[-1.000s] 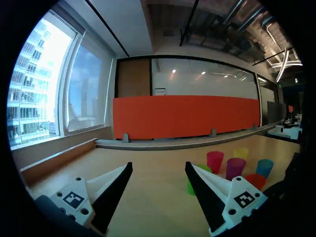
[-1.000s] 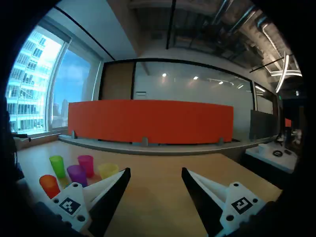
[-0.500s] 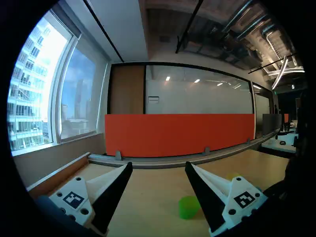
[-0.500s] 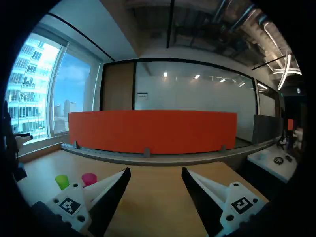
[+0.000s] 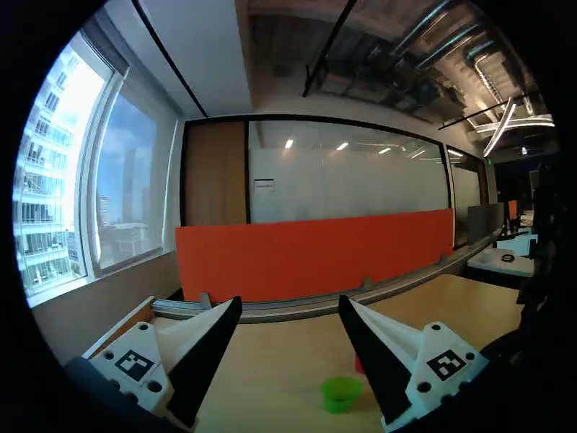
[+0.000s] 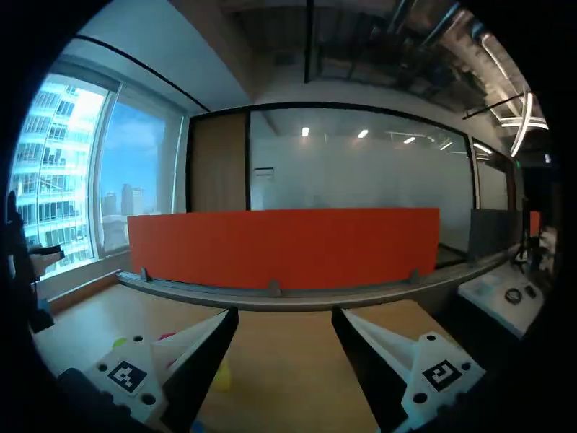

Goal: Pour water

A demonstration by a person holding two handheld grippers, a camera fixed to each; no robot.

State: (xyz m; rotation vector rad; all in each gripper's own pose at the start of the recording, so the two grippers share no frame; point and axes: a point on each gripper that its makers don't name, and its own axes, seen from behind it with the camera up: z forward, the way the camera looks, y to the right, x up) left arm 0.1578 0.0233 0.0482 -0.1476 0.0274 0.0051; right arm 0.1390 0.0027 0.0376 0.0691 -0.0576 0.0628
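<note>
Left gripper (image 5: 288, 299): jaws released, spread wide, nothing between them. Its white fingers (image 5: 404, 353) have black inner faces, and each carries a square black-and-white marker near the base. It is held level above a pale wooden surface (image 5: 281, 361) and points toward an orange partition (image 5: 317, 252) that runs along the far edge. In the left gripper view the green cup (image 5: 340, 393) stands upright on the surface, low in the picture. It sits just inside the finger on the picture's right and is apart from both fingers. A pink patch (image 5: 358, 364) shows against that finger's inner edge; too little is visible to identify it. Right gripper (image 6: 283, 312): jaws likewise released and empty, of the same build, also level and facing the partition. In the right gripper view the yellow cup (image 6: 222, 377) rests on the surface, partly hidden behind the inner edge of the finger on the picture's left; whether it touches the finger cannot be told. Above that finger's marker plate a green sliver (image 6: 119, 342) and a pink sliver (image 6: 167, 336) show, both too small to identify. Surroundings: behind the partition stands a glass wall (image 6: 360, 180), a large window (image 6: 65, 195) on the picture's left gives onto city buildings, and there is exposed pipework (image 5: 433, 58) overhead. A side desk (image 6: 505, 292) on the right holds small dark items. A dark shape (image 6: 18, 267) sits at the far left edge of the right gripper view; its nature cannot be determined.
</note>
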